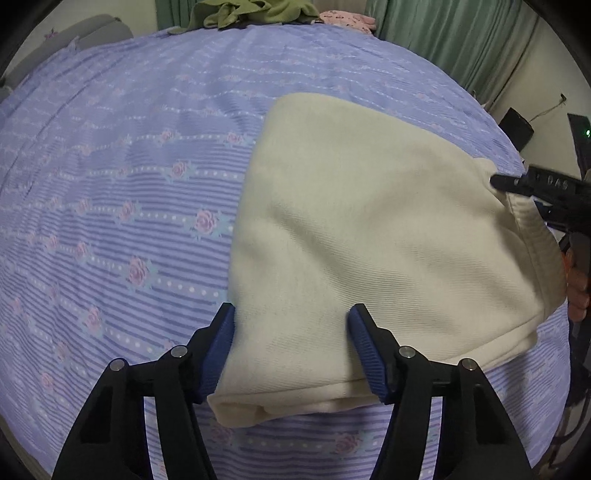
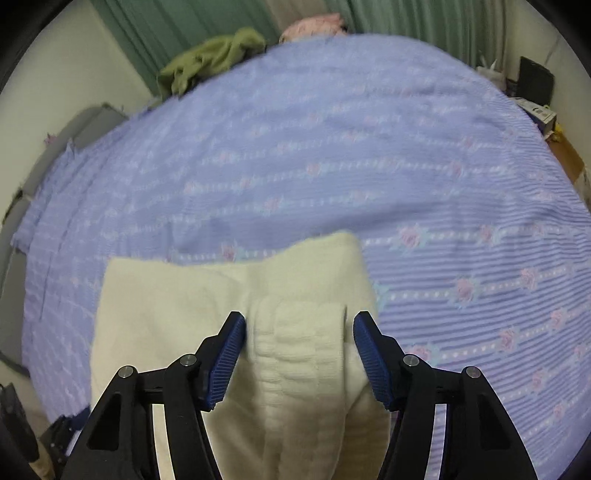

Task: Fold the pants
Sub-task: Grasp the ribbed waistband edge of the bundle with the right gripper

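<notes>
Folded cream pants (image 1: 369, 258) lie on the floral bedspread (image 1: 110, 184) between the spread left gripper (image 1: 291, 350) and spread right gripper (image 2: 299, 354); no writing is legible.

I see the folded pants (image 1: 369, 236) flat on the bed (image 1: 110, 184), near its near edge, toward the right side. Two bundles of clothing (image 1: 255, 13) sit at the far edge. Curtains (image 1: 454, 40) hang behind the bed.
</notes>
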`<state>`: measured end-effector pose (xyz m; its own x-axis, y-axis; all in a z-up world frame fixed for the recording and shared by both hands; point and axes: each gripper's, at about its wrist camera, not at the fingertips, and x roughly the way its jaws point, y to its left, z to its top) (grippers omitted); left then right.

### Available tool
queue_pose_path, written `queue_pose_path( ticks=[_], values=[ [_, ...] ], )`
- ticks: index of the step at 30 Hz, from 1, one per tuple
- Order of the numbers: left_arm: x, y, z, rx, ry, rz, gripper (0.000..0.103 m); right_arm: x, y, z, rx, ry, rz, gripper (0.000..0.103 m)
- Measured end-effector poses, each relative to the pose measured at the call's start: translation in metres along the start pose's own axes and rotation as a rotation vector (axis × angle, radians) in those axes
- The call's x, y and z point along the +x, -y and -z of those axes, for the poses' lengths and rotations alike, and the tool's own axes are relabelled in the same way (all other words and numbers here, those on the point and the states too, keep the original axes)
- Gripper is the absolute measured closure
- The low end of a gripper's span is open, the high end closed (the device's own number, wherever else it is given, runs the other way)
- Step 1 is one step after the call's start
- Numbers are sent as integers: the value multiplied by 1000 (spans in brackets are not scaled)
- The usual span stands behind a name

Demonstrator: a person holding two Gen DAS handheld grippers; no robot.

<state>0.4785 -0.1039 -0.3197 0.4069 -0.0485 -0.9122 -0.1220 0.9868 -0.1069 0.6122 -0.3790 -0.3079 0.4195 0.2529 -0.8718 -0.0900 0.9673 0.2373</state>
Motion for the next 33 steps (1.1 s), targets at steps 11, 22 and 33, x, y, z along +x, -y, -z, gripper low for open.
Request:
queue_pose_path(
  ticks=[11, 22, 33],
  values=[
    [-8, 11, 1, -18, 9, -13, 37, -62, -22, -7, -188, 202, 44, 56],
    [-5, 18, 1, -1, -1, -53, 31, -63, 18, 28, 32, 166, 123, 30],
    [-8, 22, 7, 18, -14, -60, 26, -42, 35, 99, 16, 16, 252, 29]
  ],
)
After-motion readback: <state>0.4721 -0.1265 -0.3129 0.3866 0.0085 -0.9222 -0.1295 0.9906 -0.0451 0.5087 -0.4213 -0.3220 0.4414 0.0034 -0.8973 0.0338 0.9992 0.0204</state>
